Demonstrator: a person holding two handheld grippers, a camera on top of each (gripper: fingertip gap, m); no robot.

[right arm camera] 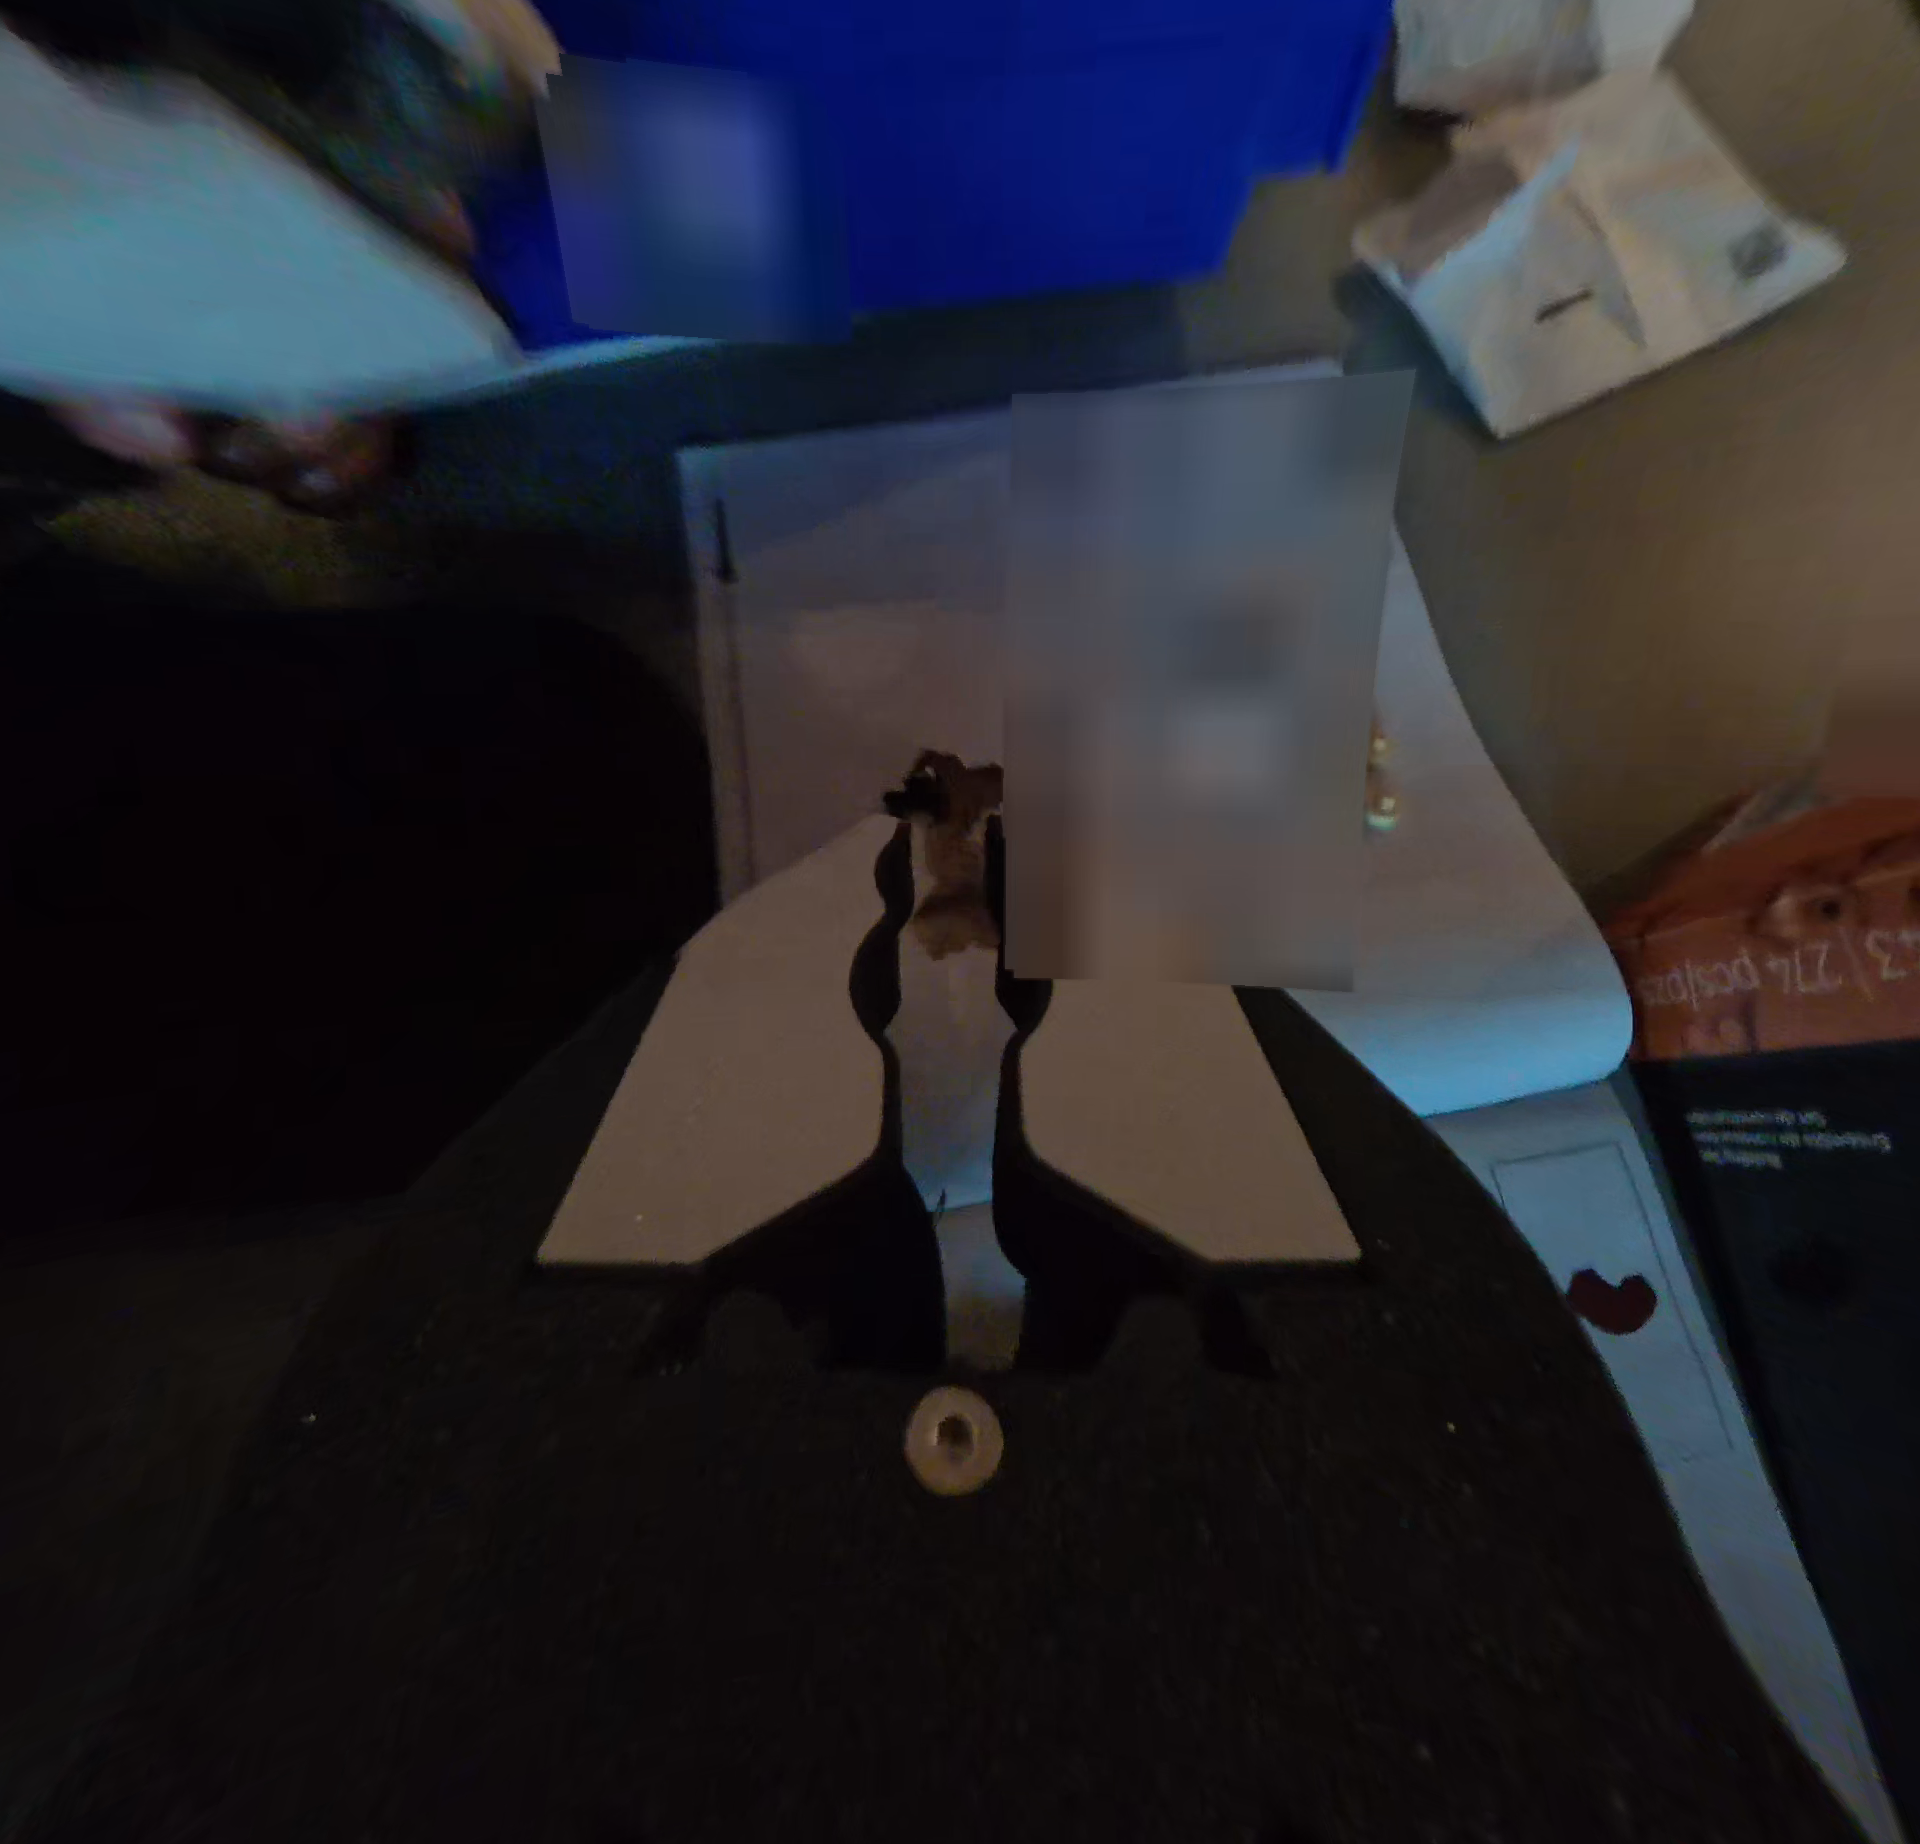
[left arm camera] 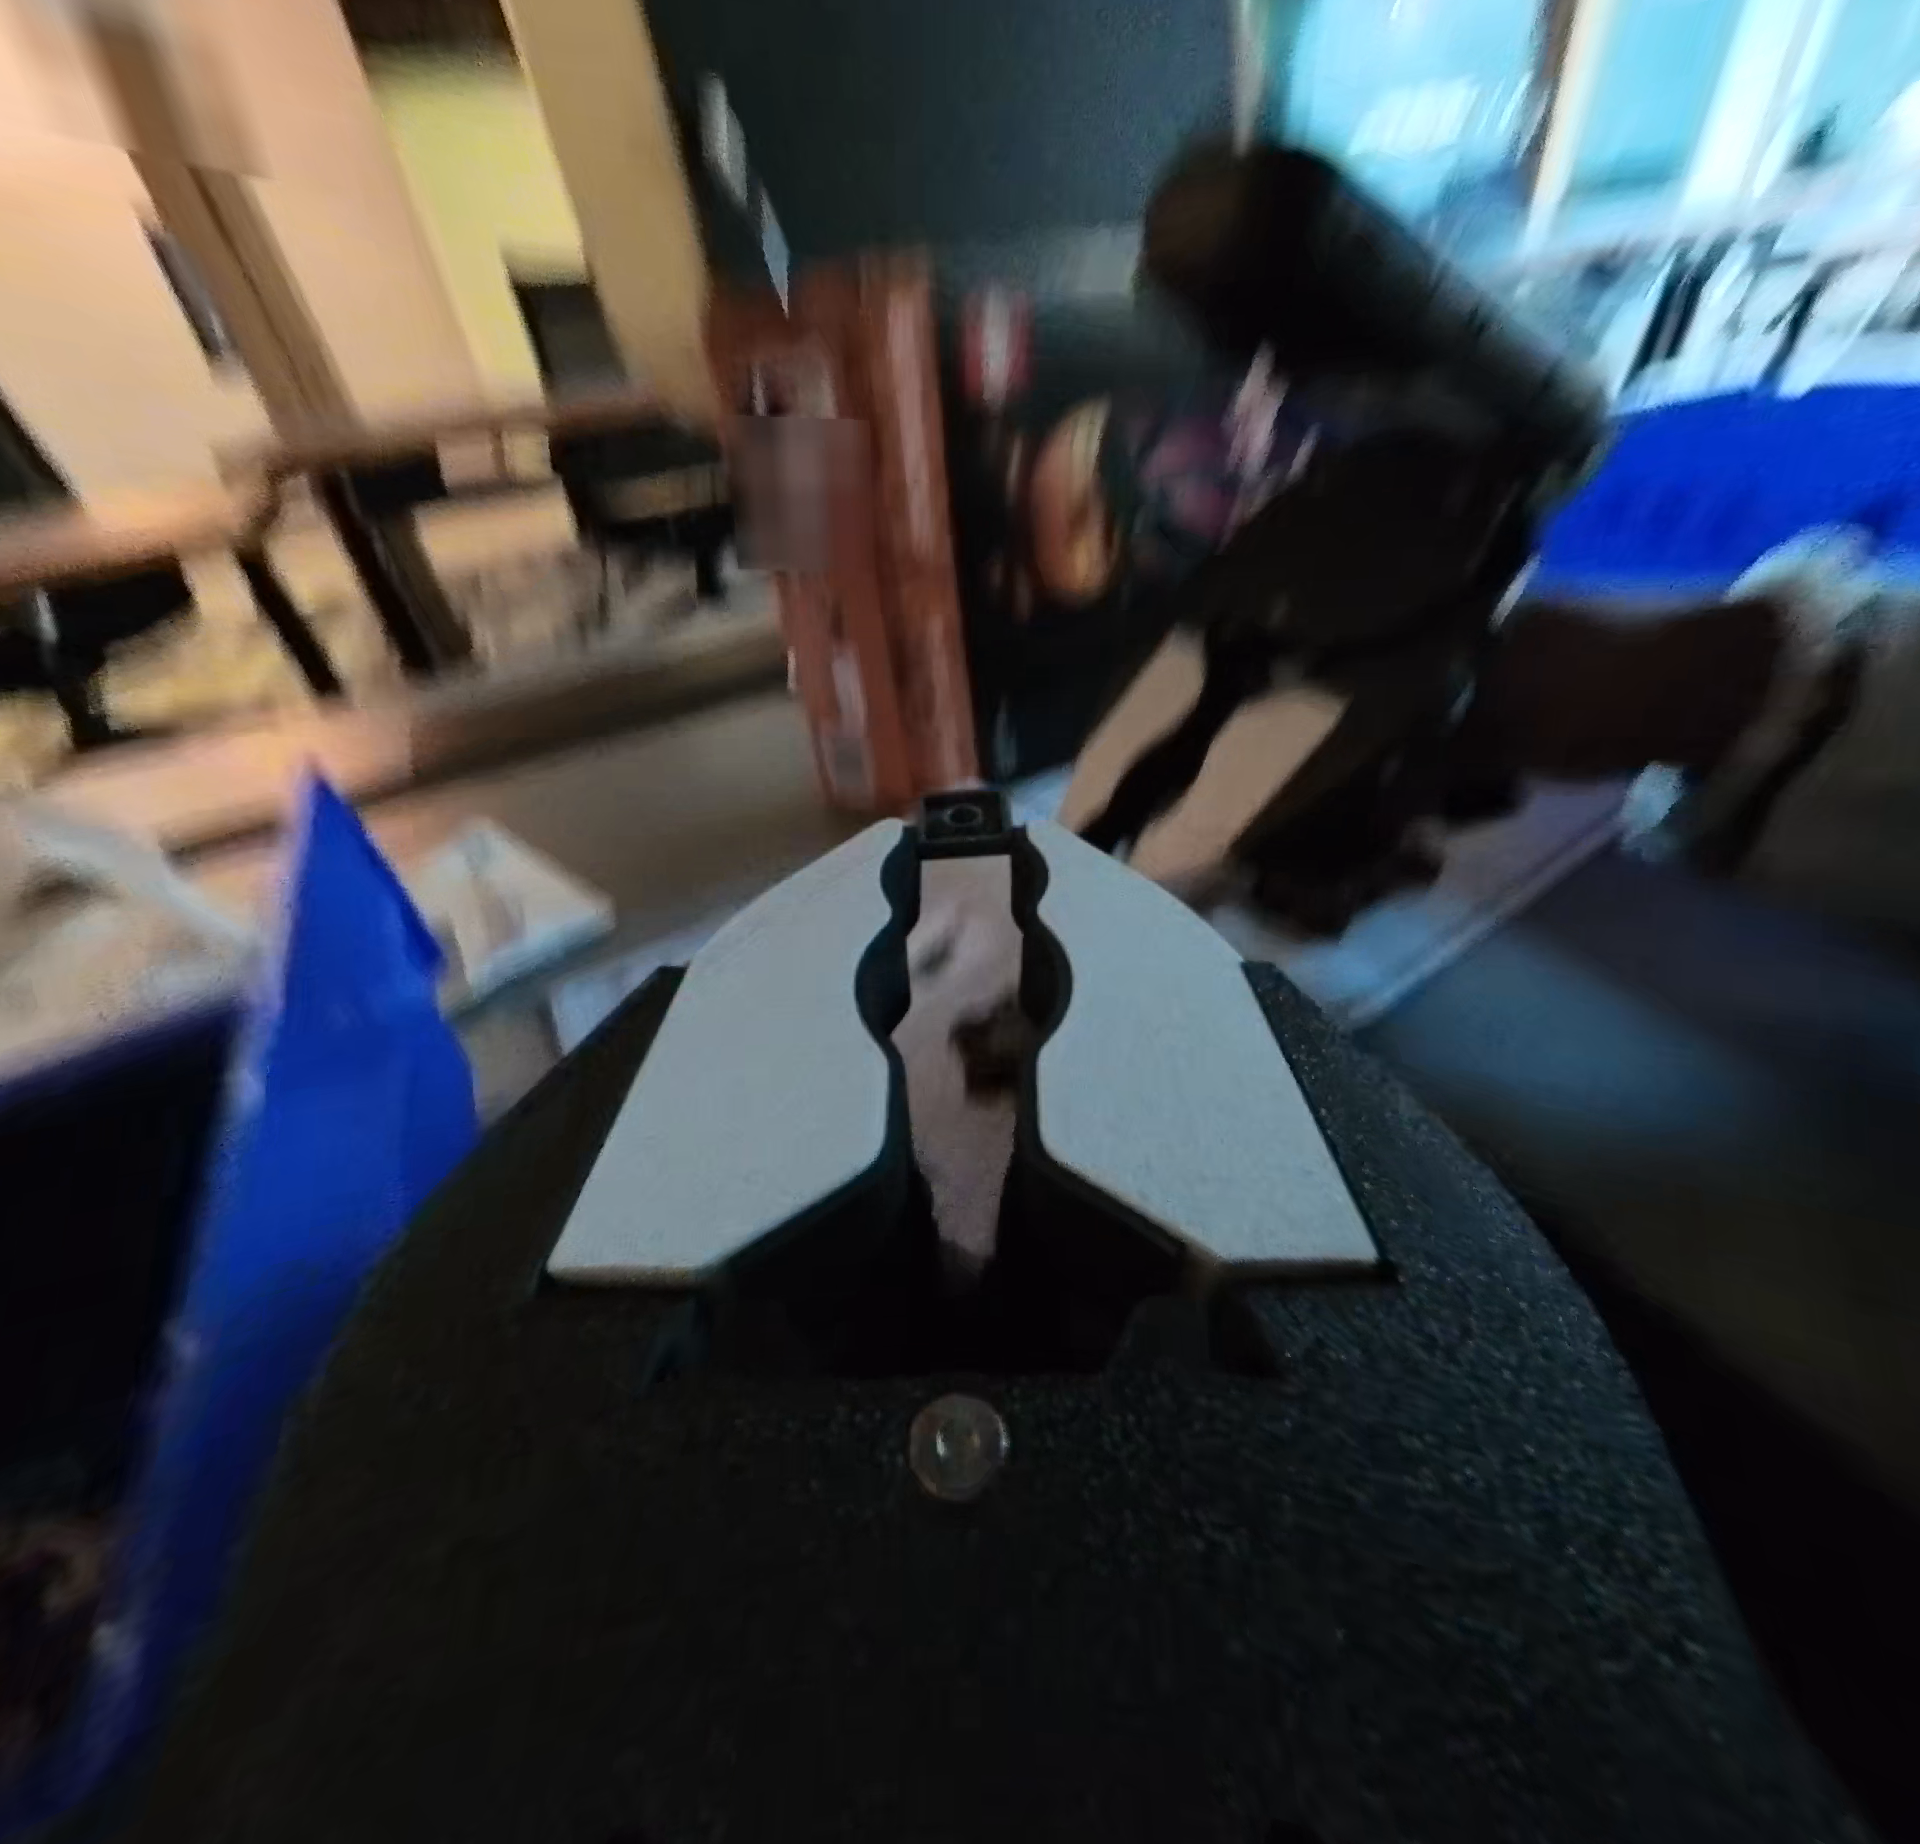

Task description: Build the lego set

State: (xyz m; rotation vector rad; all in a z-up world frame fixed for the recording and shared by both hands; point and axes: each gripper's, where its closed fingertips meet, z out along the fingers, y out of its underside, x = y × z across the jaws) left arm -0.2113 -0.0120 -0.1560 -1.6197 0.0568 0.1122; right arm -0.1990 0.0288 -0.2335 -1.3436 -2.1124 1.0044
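Left wrist view shows the left claw [left arm camera: 964, 830] pinching a small black square brick [left arm camera: 964, 820] at its very tips, both pads pressed against the brick's sides, the piece sitting level with a round hole facing up. Beyond it, blurred by motion, the right claw [left arm camera: 1143, 807] reaches down toward a pale sheet on the floor, gripped by a person in dark clothing [left arm camera: 1351, 423]. An orange box [left arm camera: 873, 547] stands upright behind the tips, and a blue bag [left arm camera: 312, 1119] rises at the left edge.

The right wrist view looks down onto a white sheet of paper [right arm camera: 831, 599] lying on the floor. The right claw [right arm camera: 951, 838] stands at a narrow gap; a small brown and black shape [right arm camera: 951, 859] shows between its tips, yet whether the pads press on it or it merely lies on the paper below cannot be told. A blue bag [right arm camera: 987, 111] fills the top, crumpled white paper bags [right arm camera: 1579, 215] lie at the upper right, and an orange box [right arm camera: 1766, 921] with a black box [right arm camera: 1808, 1275] sits at the right edge.
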